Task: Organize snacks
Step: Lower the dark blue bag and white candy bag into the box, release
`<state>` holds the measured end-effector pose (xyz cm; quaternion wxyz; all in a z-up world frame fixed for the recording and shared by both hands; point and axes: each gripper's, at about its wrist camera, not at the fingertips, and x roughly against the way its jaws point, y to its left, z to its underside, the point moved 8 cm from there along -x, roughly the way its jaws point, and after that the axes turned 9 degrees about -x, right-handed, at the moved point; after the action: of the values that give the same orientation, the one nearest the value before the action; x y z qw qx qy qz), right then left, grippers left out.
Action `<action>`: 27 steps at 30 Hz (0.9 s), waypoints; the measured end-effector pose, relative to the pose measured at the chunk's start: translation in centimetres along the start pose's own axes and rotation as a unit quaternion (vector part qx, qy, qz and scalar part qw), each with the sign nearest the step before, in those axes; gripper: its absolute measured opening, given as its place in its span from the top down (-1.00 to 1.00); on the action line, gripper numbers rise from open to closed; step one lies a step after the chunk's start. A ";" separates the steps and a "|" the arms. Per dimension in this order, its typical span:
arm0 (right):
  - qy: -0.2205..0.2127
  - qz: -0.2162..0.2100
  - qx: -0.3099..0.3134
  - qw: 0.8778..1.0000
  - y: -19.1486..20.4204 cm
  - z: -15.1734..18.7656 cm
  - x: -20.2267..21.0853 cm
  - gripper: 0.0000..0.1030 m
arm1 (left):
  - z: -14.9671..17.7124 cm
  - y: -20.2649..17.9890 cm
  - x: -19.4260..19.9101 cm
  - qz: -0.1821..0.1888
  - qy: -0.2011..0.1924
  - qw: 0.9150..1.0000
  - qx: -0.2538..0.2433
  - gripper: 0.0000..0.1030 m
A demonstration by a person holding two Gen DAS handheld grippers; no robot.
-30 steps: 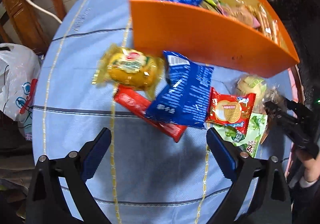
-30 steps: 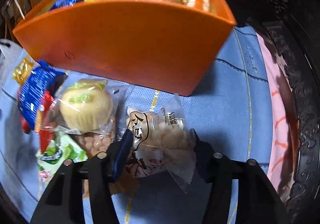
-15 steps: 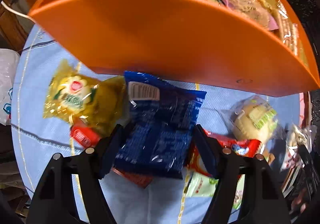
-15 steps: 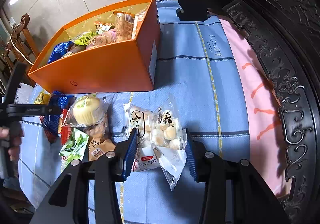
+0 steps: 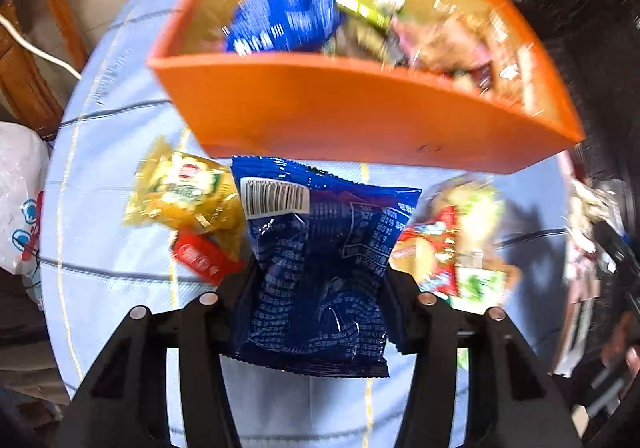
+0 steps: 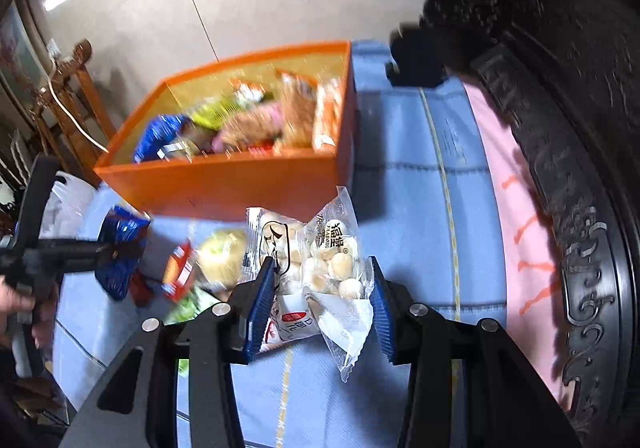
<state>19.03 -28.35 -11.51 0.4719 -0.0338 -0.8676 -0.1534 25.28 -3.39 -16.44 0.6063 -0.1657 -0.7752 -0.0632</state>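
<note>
Left wrist: blue packet (image 5: 320,268) lengthwise, barcode forward

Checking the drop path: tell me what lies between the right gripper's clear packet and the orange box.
Only bare blue tablecloth separates the clear packet from the orange box, seen in the right wrist view.

A shiny blue foil snack packet (image 5: 316,268) with a white barcode label hangs upright, pinched at its sides. Two clear plastic bags of pale round biscuits (image 6: 320,268) are squeezed together, lifted. The open orange rectangular box (image 5: 360,115) behind is filled with mixed wrapped snacks.
</note>
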 end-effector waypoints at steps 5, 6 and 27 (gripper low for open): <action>-0.020 -0.035 0.007 0.999 2.4 -2.2 1.4 0.14 | -2.3 -0.3 6.0 0.013 -0.057 0.998 0.004 0.01; -0.023 -0.046 0.009 0.999 3.1 -2.7 1.8 0.14 | -3.1 -0.3 7.1 0.013 -0.069 0.998 0.001 0.01; -0.083 -0.077 0.019 0.993 6.9 -14.6 -1.0 0.14 | -16.2 -0.5 6.8 0.034 -0.119 0.992 -0.019 0.00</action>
<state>32.76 -26.06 -3.31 0.3857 0.0299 -0.9065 -0.1692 38.58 -7.45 -5.75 0.5086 -0.2104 -0.8341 -0.0372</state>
